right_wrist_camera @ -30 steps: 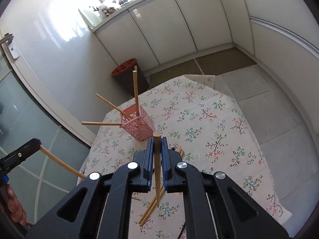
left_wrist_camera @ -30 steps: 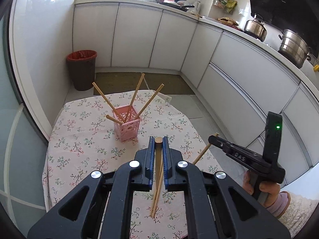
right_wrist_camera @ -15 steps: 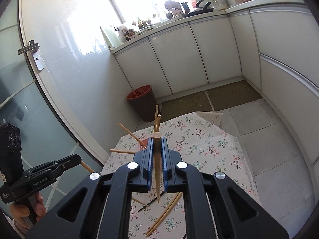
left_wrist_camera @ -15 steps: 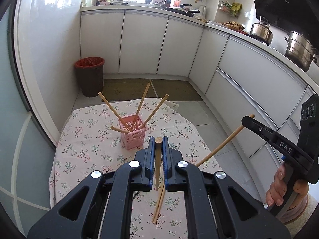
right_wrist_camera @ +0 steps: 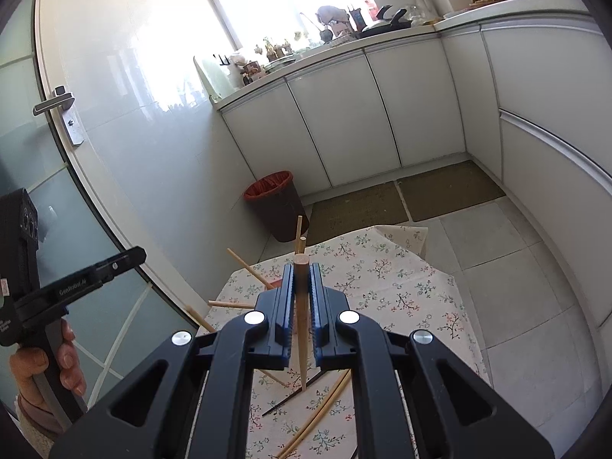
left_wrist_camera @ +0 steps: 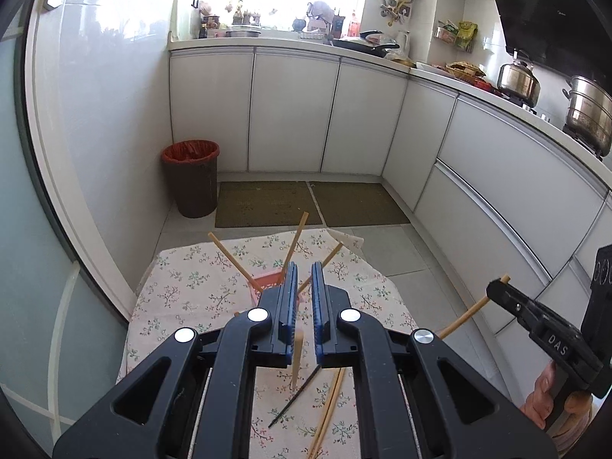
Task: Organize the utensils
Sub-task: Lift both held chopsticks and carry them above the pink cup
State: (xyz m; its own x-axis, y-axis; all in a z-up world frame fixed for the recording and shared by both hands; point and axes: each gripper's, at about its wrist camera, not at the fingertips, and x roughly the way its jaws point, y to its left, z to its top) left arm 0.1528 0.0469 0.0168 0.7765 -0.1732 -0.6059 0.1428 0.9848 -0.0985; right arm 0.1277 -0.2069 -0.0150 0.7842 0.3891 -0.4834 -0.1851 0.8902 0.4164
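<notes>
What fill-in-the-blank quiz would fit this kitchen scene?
1. The basket holding chopsticks is coloured ___.
2. One loose stick on the tablecloth is ___, unlike the wooden ones.
3. The bin by the cabinets has a ___ liner.

Missing words: pink; black; red.

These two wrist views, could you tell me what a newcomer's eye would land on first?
Most likely the wooden chopstick pinched upright in the right gripper, dead centre of the right wrist view. Next, the pink basket on the flowered tablecloth, with chopsticks fanning out of it, partly hidden behind the left gripper. Loose chopsticks lie on the cloth nearer the cameras.
</notes>
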